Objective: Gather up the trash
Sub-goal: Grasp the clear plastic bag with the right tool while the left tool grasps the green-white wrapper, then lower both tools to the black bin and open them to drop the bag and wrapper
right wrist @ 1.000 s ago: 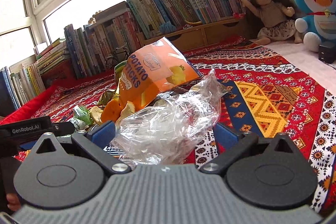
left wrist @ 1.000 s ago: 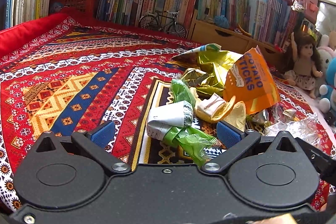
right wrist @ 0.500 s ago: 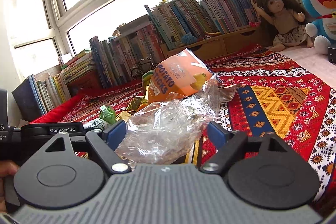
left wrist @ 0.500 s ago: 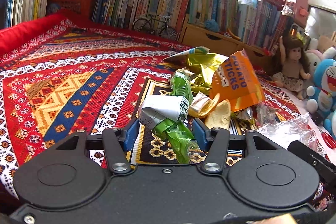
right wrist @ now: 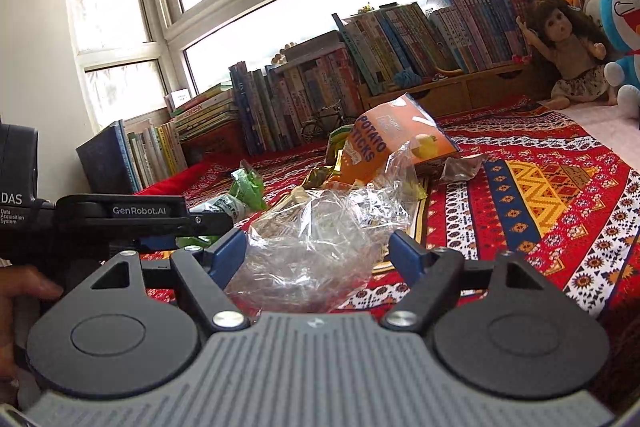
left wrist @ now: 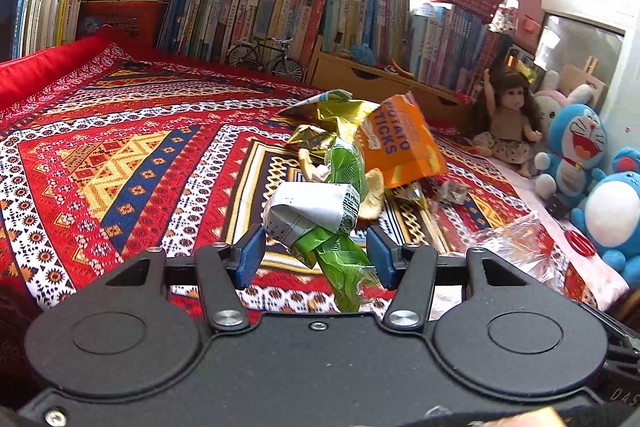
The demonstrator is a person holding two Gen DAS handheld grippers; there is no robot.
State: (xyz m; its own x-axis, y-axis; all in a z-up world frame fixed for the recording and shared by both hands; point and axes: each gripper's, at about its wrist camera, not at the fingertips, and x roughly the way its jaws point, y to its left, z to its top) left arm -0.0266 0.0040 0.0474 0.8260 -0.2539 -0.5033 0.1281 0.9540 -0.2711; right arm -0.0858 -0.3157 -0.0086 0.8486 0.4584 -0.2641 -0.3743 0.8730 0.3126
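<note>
Since a second ago both grippers have narrowed their jaws and lifted. Left gripper (left wrist: 316, 259) now grasps the green-and-white wrapper (left wrist: 320, 215), whose long axis runs forward and up from between the blue pads (left wrist: 250, 257), clear of the patterned cloth (left wrist: 120, 163). Right gripper (right wrist: 316, 255) brackets the clear plastic bag (right wrist: 320, 239); whether it pinches cannot be told. Beyond lies the orange potato-sticks bag (right wrist: 384, 147), nearer the right.

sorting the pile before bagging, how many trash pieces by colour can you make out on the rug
Green and white wrapper: 1
Orange potato sticks bag: 1
Gold foil wrapper: 1
Clear plastic bag: 1
Total: 4 clear pieces; smaller scraps around the pile are too jumbled to count.
</note>
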